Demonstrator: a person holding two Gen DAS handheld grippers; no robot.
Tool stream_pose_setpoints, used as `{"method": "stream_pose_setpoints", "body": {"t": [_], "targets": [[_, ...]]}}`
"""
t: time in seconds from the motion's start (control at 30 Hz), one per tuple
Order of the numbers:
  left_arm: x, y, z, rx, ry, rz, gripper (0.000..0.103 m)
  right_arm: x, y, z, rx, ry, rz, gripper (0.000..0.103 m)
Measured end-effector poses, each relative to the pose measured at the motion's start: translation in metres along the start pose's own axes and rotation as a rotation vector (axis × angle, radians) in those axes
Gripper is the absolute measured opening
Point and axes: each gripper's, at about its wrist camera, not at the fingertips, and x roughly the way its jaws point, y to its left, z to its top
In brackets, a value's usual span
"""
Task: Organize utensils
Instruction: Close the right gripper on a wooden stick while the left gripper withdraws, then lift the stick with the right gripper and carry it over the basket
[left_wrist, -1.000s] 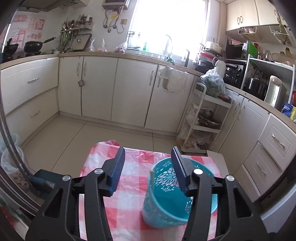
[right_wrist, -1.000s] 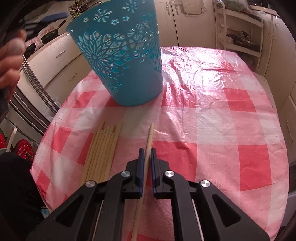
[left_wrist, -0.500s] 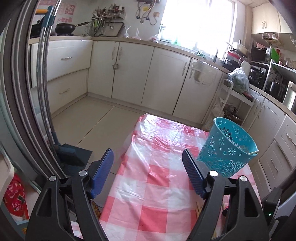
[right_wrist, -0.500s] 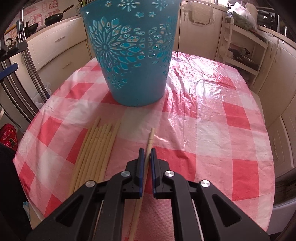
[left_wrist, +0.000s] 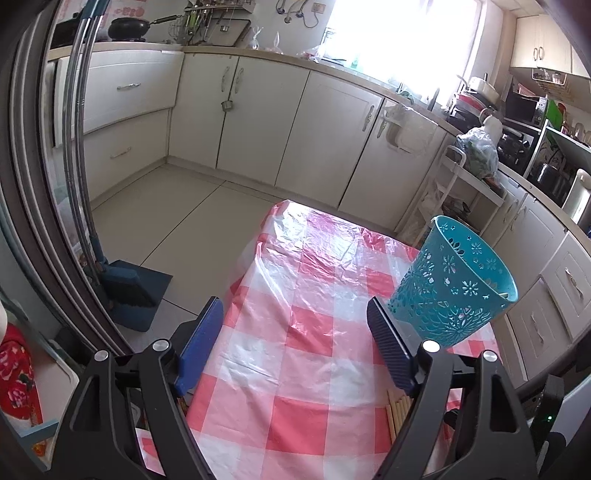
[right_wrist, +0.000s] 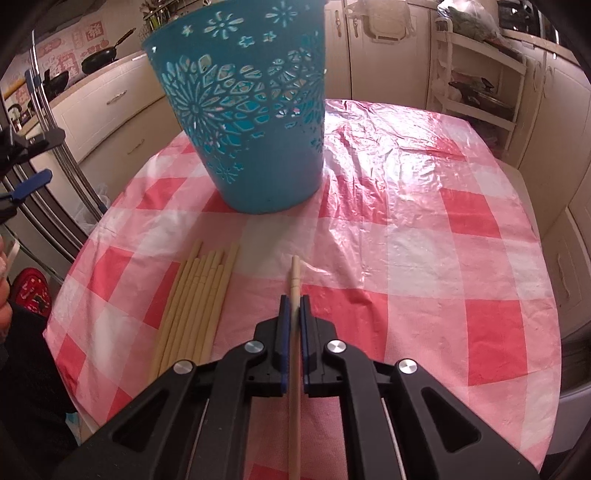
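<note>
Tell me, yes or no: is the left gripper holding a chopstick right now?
No. The left gripper is wide open over the checked tablecloth with nothing between its fingers.

A red-and-white checked cloth (left_wrist: 295, 332) under clear plastic covers the table. On the floor beyond its left edge stands a blue dustpan (left_wrist: 129, 291). A black pan (left_wrist: 127, 27) sits on the far counter, and a white rack (left_wrist: 458, 199) stands by the cabinets (left_wrist: 321, 125).

A home kitchen: cream cabinets (left_wrist: 325, 122) line the walls beneath a countertop (left_wrist: 221, 50) bearing a black wok (left_wrist: 129, 27), with a checked tablecloth (left_wrist: 314, 332).
</note>
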Motion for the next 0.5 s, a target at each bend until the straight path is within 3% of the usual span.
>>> {"method": "stream_pose_setpoints", "body": {"t": [0.5], "targets": [[0.010,-0.006,-0.005,0.006,0.025,0.016,0.077,-0.083,-0.002,0.031,0.082,-0.231,0.198,0.006]]}}
